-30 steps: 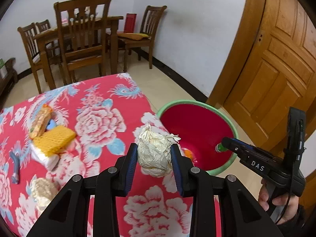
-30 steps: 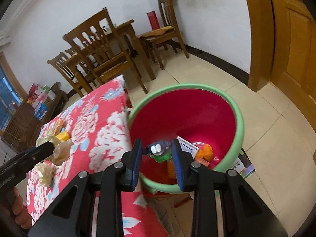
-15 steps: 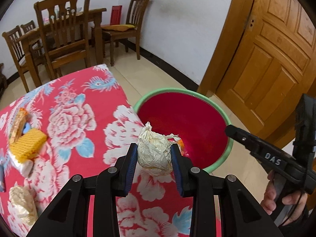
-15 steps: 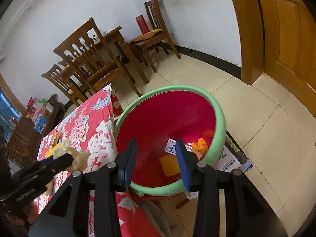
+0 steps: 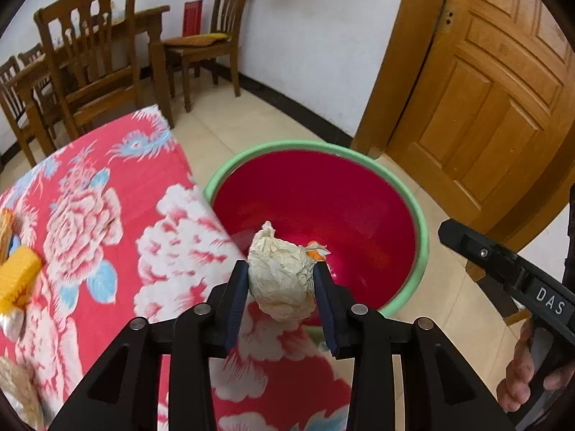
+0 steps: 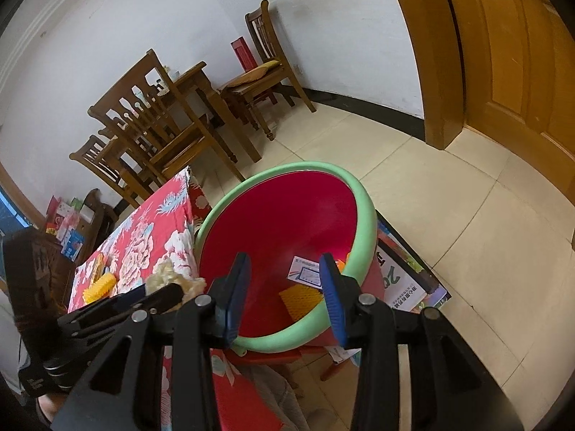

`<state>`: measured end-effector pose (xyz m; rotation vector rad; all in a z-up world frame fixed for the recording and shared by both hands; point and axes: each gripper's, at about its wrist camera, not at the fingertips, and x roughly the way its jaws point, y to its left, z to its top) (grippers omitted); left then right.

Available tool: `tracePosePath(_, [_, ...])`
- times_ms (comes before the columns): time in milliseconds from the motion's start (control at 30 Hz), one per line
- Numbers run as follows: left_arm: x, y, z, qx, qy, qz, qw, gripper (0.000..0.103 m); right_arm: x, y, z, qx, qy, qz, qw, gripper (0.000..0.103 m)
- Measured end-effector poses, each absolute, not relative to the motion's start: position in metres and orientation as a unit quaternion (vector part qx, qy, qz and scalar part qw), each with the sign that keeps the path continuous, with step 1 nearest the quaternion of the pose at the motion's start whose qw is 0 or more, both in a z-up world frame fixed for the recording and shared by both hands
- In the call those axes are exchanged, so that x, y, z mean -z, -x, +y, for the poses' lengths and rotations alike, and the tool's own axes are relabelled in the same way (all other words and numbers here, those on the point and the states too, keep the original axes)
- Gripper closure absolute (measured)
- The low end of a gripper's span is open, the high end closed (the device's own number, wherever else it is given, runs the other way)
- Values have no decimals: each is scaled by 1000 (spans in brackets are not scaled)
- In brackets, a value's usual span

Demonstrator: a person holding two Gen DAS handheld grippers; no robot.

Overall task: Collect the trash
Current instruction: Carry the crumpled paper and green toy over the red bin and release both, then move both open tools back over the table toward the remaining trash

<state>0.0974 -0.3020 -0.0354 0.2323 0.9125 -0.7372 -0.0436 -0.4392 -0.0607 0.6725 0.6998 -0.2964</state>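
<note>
The left hand-held gripper (image 5: 282, 280) holds a crumpled ball of cream paper (image 5: 278, 280) between its blue pads, over the edge where the flowered counter (image 5: 107, 215) meets the red basin (image 5: 420, 230) with its green rim. Its jaws have just been opening, yet both pads appear to touch the ball's sides, so it counts as grasped.

The left wrist view alone shows the paper ball whole; it hides most of the basin floor behind the ball, leaving only an orange scrap (image 5: 313, 253) visible. In this view the right tool's black body marked DAS and the person's fingers (image 5: 521, 377) on its handle enter at the right.

The right wrist view alone shows the basin floor: one printed white card (image 6: 305, 273), one yellow waffle-patterned piece (image 6: 300, 298) and a bit of orange (image 6: 341, 262) near the far pad. The right hand-held gripper (image 6: 284, 291) is released, nothing between its fingers, poised over the near rim. Its jaws have just been opening. It also shows the left tool from the side with the cream paper (image 6: 161, 276) at its tip, a printed box (image 6: 406, 280) on the floor beside the basin, and a yellow sponge-like block (image 6: 102, 285) on the counter.

The left view shows part of that one yellow block (image 5: 16, 280) too, plus a pale wad (image 5: 18, 391) at the counter's near corner.
</note>
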Motion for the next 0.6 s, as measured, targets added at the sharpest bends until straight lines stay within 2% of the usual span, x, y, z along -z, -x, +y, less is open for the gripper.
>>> tracePosePath(67, [34, -98, -305, 350, -108, 423, 829, 53, 61, 44, -439, 143, -324, 335, 873, 61])
tracePosePath(167, [33, -99, -303, 352, -97, 424, 828, 47, 63, 45, -439, 142, -326, 338, 872, 61])
tracePosePath(600, [20, -93, -288, 348, -85, 421, 833, 45, 57, 45, -432, 134, -321, 336, 876, 61])
